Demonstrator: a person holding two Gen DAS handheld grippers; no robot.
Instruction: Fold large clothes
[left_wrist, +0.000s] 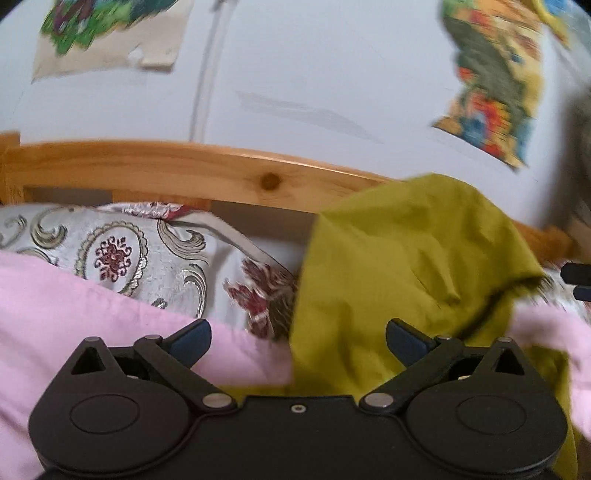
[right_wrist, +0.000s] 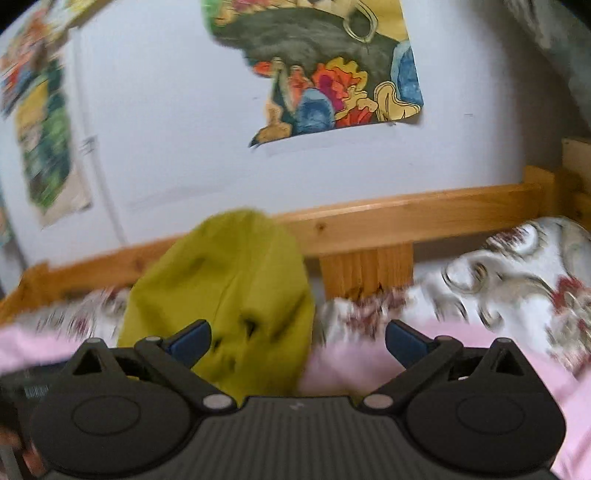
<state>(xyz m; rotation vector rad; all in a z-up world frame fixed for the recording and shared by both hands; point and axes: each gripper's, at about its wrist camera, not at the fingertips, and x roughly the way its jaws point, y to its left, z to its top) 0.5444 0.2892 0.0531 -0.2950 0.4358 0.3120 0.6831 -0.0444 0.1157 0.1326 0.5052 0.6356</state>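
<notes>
Garment: an olive-green garment (left_wrist: 402, 266) is heaped on the bed, bunched and creased, rising to a rounded hump in front of the wooden rail; in the right wrist view (right_wrist: 236, 291) it stands as a tall lump between the two fingers' line of sight.
Long axis: cannot be told; the cloth is crumpled with no clear length or direction, and both views are blurred.
Fabric: matte, thin-looking woven cloth with soft folds and one dark hemmed edge on its right side in the left wrist view.
Surface: a pink sheet (left_wrist: 74, 314) lies under and in front of the garment; behind it a cream bedcover (left_wrist: 122, 254) with maroon medallions and grey scrolls.
Bed frame: a pale wooden rail (left_wrist: 184, 173) with a knot runs across behind the bedding; a short upright block (right_wrist: 365, 273) sits below it.
Room: a white wall (left_wrist: 314, 74) with colourful paper pictures (right_wrist: 332, 66) stuck on it, edges curling.
Left gripper (left_wrist: 298, 341): jaws spread wide, nothing between them; the garment lies beyond and beneath the right finger.
Right gripper (right_wrist: 298, 341): jaws spread wide, holding nothing; garment just ahead.
</notes>
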